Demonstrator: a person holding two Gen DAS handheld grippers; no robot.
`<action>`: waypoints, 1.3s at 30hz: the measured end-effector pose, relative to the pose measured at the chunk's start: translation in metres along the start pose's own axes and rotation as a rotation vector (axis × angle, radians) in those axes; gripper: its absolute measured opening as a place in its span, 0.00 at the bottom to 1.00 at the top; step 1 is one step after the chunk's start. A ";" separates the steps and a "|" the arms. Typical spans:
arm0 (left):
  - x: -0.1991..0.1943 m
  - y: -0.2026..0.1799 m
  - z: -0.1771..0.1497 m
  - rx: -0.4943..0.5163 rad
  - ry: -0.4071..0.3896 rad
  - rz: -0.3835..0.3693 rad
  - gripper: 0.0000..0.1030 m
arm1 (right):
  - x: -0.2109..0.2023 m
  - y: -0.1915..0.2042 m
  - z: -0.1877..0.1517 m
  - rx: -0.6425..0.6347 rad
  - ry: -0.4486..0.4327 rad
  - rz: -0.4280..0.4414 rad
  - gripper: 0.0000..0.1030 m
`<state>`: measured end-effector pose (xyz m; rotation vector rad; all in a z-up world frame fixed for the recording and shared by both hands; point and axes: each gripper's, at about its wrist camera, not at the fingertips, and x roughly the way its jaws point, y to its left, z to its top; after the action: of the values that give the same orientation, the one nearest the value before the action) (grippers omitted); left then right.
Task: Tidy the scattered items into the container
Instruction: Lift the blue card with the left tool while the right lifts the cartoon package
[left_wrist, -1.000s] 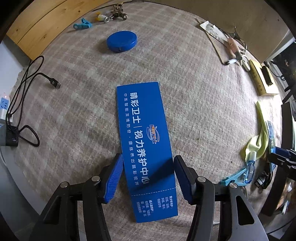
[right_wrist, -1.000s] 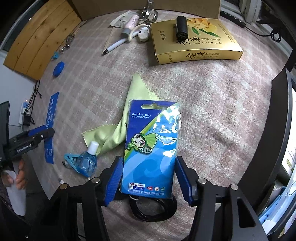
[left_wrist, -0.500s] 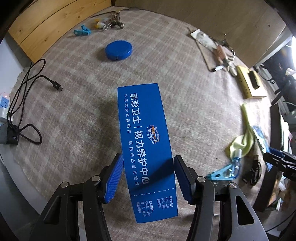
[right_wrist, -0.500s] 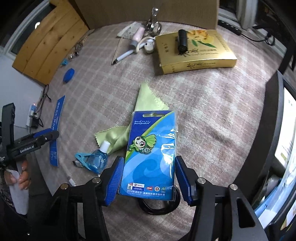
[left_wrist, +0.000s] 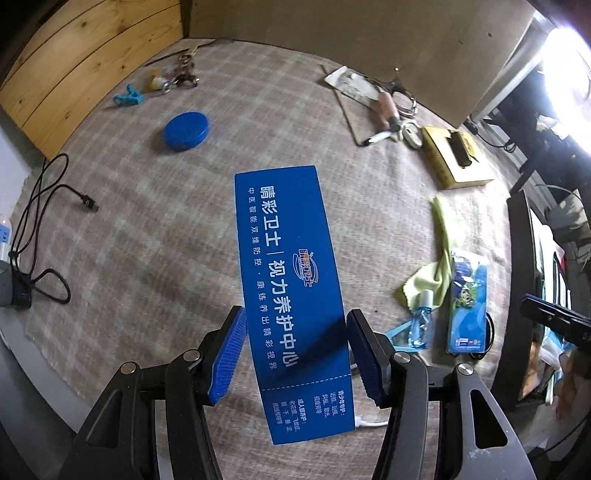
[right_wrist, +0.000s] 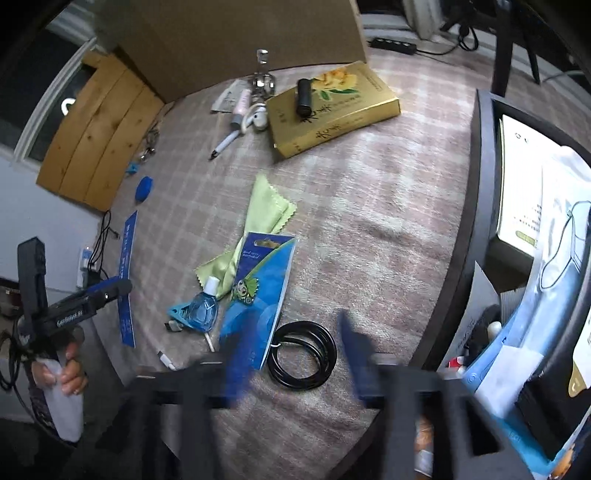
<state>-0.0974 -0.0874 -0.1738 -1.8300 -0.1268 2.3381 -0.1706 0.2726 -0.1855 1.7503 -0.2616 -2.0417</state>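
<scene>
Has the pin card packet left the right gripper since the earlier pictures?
Yes. The pin card packet now lies on the cloth beside the black cable coil, left of the opening right gripper, no longer between its fingers.

Blue card (left_wrist: 291, 295) w/ white lettering, on beige-grey plaid cloth (left_wrist: 166, 240). Round lid (left_wrist: 186, 131): solid blue; box (right_wrist: 332, 114): gold w/ yellow flower print. Wiping cloth (right_wrist: 266, 214) pale green; coiled cable (right_wrist: 303, 354) black; packet (right_wrist: 258, 288) blue-green w/ cartoon figure.

Cluttered checked cloth (right_wrist: 369, 206), blurred right gripper (right_wrist: 295, 354) opening.
Blue card packet (right_wrist: 262, 291) lying free beside black cable coil (right_wrist: 303, 354); nothing between the jaws.
</scene>
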 end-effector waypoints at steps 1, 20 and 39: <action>0.004 -0.001 0.004 0.000 0.000 -0.001 0.58 | 0.002 0.006 0.002 -0.006 0.006 0.003 0.55; 0.011 0.036 -0.007 -0.075 -0.004 -0.071 0.58 | 0.082 0.097 0.020 -0.210 0.196 -0.315 0.57; 0.008 0.035 -0.006 -0.077 -0.012 -0.079 0.58 | 0.065 0.085 0.013 -0.179 0.192 -0.241 0.40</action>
<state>-0.0963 -0.1206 -0.1891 -1.8108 -0.2889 2.3211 -0.1726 0.1666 -0.2055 1.9224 0.1947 -1.9660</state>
